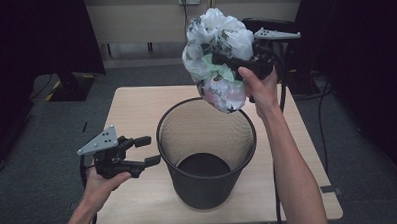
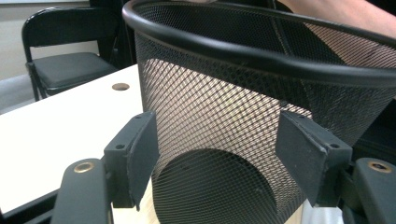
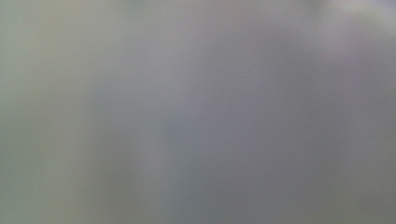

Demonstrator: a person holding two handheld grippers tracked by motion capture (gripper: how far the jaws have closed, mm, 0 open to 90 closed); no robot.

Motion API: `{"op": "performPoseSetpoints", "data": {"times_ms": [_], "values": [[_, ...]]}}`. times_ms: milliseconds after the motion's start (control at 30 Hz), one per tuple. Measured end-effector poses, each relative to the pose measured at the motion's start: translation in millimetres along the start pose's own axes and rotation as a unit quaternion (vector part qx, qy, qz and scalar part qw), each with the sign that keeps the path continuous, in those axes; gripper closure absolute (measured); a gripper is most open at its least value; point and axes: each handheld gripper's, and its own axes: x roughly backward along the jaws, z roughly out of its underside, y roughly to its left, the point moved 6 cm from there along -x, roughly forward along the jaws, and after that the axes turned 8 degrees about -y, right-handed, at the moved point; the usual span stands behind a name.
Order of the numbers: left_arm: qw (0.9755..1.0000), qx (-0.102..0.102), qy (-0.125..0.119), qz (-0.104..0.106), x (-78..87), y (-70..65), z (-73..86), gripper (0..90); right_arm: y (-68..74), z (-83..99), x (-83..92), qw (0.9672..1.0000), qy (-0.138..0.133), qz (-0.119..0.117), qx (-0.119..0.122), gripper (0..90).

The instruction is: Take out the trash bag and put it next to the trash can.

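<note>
— What does the camera riding on the right tool see?

— A soft grey blur from edge to edge, something pressed so close that nothing comes into focus.

— Any colour in it?

— A faint greenish tint down the left side, a paler patch at the top right corner, a slightly bluer grey through the middle. No outline I can make out.

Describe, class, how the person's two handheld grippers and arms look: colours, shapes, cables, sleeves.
Both the left gripper and the right gripper are black, each topped by a grey three-cornered plate with small holes. The left one's flat dark pads are screwed on. Black cables trail from both. The forearms are bare, with no sleeves showing.
</note>
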Motion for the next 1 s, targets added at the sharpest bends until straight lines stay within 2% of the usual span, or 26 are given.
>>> {"op": "performPoseSetpoints", "data": {"times_ms": [167, 233, 267, 300, 367, 500, 633, 767, 833, 867, 1000], "values": [[1.0, 0.001, -0.004, -0.006, 0.5, 2.1, 1.5, 29.5, -10.6, 1.2, 2.5, 0.9999, 0.0, 0.01, -0.002, 77.5], [1.0, 0.002, 0.003, -0.003, -1.7, 0.8, 5.5, 29.3, -16.2, 1.2, 3.5, 0.9999, -0.002, 0.014, -0.004, 77.6], [0.9999, -0.001, 0.015, -0.002, -3.7, -0.8, 11.7, 29.3, -22.1, 1.4, 4.2, 0.9998, -0.002, 0.02, -0.005, 77.5], [0.9999, -0.001, 0.015, -0.002, -3.7, -0.8, 11.7, 29.3, -22.1, 1.4, 4.2, 0.9998, -0.002, 0.02, -0.005, 77.5], [0.9995, 0.0, 0.03, 0.001, -8.7, -1.7, 23.8, 29.2, -31.1, 1.8, 6.3, 0.9994, 0.0, 0.035, -0.004, 77.6], [0.9988, 0.011, 0.046, 0.009, -12.7, -0.8, 34.0, 26.0, -40.8, 3.6, 8.7, 0.9989, -0.004, 0.045, -0.01, 77.6], [0.9981, 0.006, 0.061, 0.008, -10.2, -1.6, 42.4, 26.5, -55.6, 15.3, 11.6, 0.9975, 0.011, 0.069, -0.011, 77.5], [0.9977, 0.006, 0.066, 0.009, -8.6, -2.9, 50.2, 26.4, -67.4, 26.4, 14.0, 0.9962, 0.019, 0.082, -0.019, 77.5], [0.9975, 0.008, 0.07, 0.007, -8.7, -2.8, 53.4, 26.4, -72.2, 32.6, 14.7, 0.9955, 0.024, 0.089, -0.022, 77.5], [0.9972, 0.01, 0.074, -0.003, -9.0, -2.0, 60.2, 26.4, -74.3, 35.6, 14.5, 0.9951, 0.028, 0.093, -0.021, 77.5], [0.9962, 0.01, 0.086, 0.0, -8.5, -3.3, 71.5, 26.2, -78.8, 44.6, 14.5, 0.9942, 0.036, 0.099, -0.024, 77.5]]}}
